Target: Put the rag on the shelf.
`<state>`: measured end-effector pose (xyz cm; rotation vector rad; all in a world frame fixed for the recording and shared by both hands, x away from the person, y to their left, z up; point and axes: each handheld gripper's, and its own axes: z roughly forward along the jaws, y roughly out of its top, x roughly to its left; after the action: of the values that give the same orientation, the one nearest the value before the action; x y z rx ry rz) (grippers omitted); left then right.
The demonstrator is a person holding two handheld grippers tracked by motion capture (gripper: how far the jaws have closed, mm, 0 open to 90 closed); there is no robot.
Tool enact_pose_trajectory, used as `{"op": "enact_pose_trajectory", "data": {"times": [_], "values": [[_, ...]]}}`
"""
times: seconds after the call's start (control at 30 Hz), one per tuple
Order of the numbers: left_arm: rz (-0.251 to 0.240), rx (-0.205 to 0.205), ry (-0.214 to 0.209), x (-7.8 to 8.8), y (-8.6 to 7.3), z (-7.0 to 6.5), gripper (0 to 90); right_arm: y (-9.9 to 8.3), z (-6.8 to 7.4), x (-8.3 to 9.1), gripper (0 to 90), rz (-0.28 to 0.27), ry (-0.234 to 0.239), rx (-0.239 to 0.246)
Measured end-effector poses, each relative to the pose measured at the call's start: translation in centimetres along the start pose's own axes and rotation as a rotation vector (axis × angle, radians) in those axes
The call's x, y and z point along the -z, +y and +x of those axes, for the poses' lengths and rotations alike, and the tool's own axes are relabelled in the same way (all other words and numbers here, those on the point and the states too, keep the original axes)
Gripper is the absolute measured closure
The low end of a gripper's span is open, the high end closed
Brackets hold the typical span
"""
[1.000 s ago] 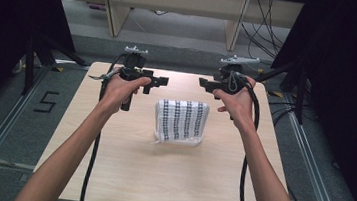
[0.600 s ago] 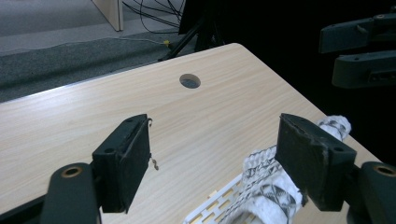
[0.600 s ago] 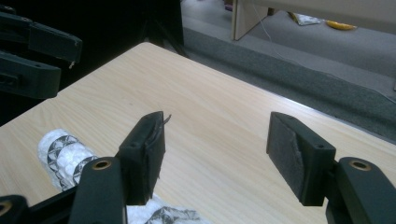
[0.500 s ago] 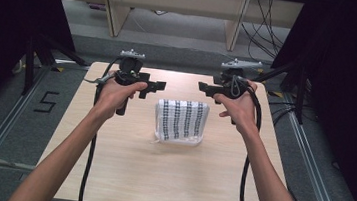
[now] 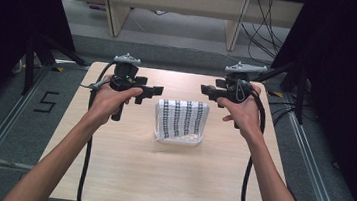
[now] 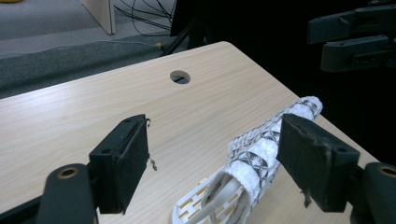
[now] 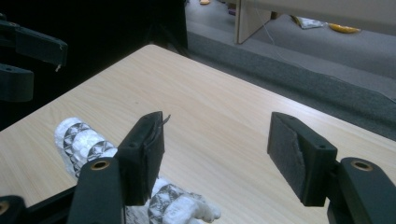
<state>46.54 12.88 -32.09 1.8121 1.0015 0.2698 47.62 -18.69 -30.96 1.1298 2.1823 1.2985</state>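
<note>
- High view: a pale wooden table [image 5: 158,179] bears a white basket [image 5: 181,121] draped with black-and-white patterned cloth, lying near the middle, toward the far half. The left hand [image 5: 111,98] holds the left gripper [image 5: 154,92] above the table just left of the basket, jaws pointing right toward it. The right hand [image 5: 241,107] holds the right gripper [image 5: 206,91] just right of the basket's far corner, jaws pointing left. Neither touches the basket. A black cable [image 5: 84,161] trails from each gripper toward the near edge.
- Left gripper view: the 2 black jaws stand wide apart with nothing between them; below lie the basket [image 6: 224,196], slotted white plastic at its near end, and the rolled patterned cloth [image 6: 275,135]. A round hole [image 6: 180,77] pierces the tabletop farther off. The other gripper [image 6: 355,37] shows at upper right.
- Right gripper view: the jaws gape wide, empty, over bare wood; the patterned cloth [image 7: 84,140] lies at lower left, partly behind the left-hand jaw.
</note>
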Motion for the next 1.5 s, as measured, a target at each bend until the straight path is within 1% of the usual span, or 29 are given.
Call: {"op": "enact_pose_trajectory", "data": {"times": [0.03,0.07,0.17,0.2,0.23,0.3,0.4,0.47,0.5,0.57,0.6,0.63,0.67,0.7,0.73,0.77,0.9,0.97,1.03,1.07,1.1,1.13,1.2,1.23,1.37,1.4,1.43,1.47,1.5], "values": [[-0.001,0.003,-0.005,0.0,-0.1,0.0,23.5,0.0,0.1,0.1,37.4,0.001,0.005,-0.011],[-0.002,0.002,-0.005,0.1,-0.2,0.0,23.5,0.0,0.1,0.2,37.2,-0.004,0.014,0.001],[-0.001,0.004,-0.017,0.2,-0.3,-0.1,23.6,-0.1,0.3,0.4,37.0,-0.008,0.016,-0.002],[0.002,-0.002,-0.035,0.5,-0.6,-0.4,23.6,-0.2,0.3,0.5,36.9,-0.010,0.019,0.004],[0.002,-0.002,-0.035,0.5,-0.6,-0.4,23.5,-0.2,0.3,0.5,36.9,-0.010,0.019,0.004],[0.003,-0.026,-0.044,0.9,-0.8,-0.9,23.5,-0.2,0.5,0.8,36.6,-0.008,0.020,-0.001],[0.003,-0.034,-0.049,1.2,-1.1,-1.2,23.5,-0.3,0.6,0.9,36.2,-0.025,0.024,0.000],[0.006,-0.040,-0.046,1.4,-1.4,-1.4,23.5,-0.4,0.7,1.0,36.0,-0.014,0.027,0.013],[0.007,-0.046,-0.049,1.5,-1.5,-1.5,23.5,-0.5,0.8,1.0,35.7,-0.019,0.033,0.000],[0.008,-0.047,-0.052,1.6,-1.7,-1.6,23.5,-0.7,0.8,1.1,35.5,-0.021,0.034,0.024],[0.008,-0.045,-0.060,1.7,-2.0,-1.7,23.5,-0.8,0.9,1.1,35.5,-0.026,0.034,0.005],[0.008,-0.050,-0.063,1.8,-2.2,-1.7,23.5,-0.8,0.9,1.2,35.3,-0.017,0.038,0.021],[0.008,-0.053,-0.065,1.9,-2.4,-1.8,23.5,-0.9,1.0,1.3,35.2,-0.010,0.036,0.007],[0.004,-0.049,-0.070,2.0,-2.5,-1.8,23.5,-0.9,1.0,1.3,35.1,-0.017,0.034,0.015],[0.004,-0.052,-0.072,2.1,-2.7,-1.8,23.5,-1.0,1.0,1.3,35.1,-0.016,0.047,0.010],[0.003,-0.053,-0.074,2.2,-2.8,-1.9,23.5,-1.1,1.1,1.4,35.2,-0.018,0.037,0.006],[-0.003,-0.056,-0.079,2.5,-3.1,-2.0,23.5,-1.1,1.0,1.6,35.1,-0.019,0.044,0.025],[-0.002,-0.056,-0.078,2.6,-3.2,-2.1,23.5,-1.2,1.1,1.7,35.1,-0.019,0.050,0.015],[-0.006,-0.057,-0.086,2.7,-3.4,-2.1,23.5,-1.2,1.4,1.9,35.0,-0.010,0.038,0.003],[-0.006,-0.061,-0.079,2.8,-3.6,-2.2,23.5,-1.3,1.2,1.8,35.0,-0.028,0.040,0.035],[-0.006,-0.061,-0.079,2.8,-3.6,-2.2,23.5,-1.3,1.2,1.8,35.0,-0.028,0.040,0.035],[-0.005,-0.063,-0.083,2.8,-3.8,-2.2,23.5,-1.4,1.5,2.0,34.8,-0.012,0.044,0.003],[-0.002,-0.070,-0.083,3.0,-4.0,-2.4,23.5,-1.5,1.3,2.0,34.4,-0.021,0.050,0.038],[-0.003,-0.074,-0.081,3.0,-4.1,-2.4,23.5,-1.5,1.6,2.1,34.2,-0.021,0.057,0.013],[-0.007,-0.077,-0.087,3.2,-4.5,-2.6,23.3,-1.8,1.7,2.3,31.5,-0.025,0.053,0.020],[0.000,-0.077,-0.086,3.4,-4.5,-2.6,23.1,-1.8,1.6,2.4,30.9,-0.025,0.055,0.037],[-0.013,-0.071,-0.089,3.4,-4.7,-2.7,23.1,-1.9,1.8,2.5,30.2,-0.019,0.058,0.013],[-0.010,-0.071,-0.090,3.5,-4.7,-2.7,23.0,-2.0,1.8,2.5,29.3,-0.033,0.055,0.028],[-0.004,-0.075,-0.090,3.6,-4.8,-2.7,23.0,-2.0,1.9,2.5,28.1,-0.029,0.063,0.018]]}}
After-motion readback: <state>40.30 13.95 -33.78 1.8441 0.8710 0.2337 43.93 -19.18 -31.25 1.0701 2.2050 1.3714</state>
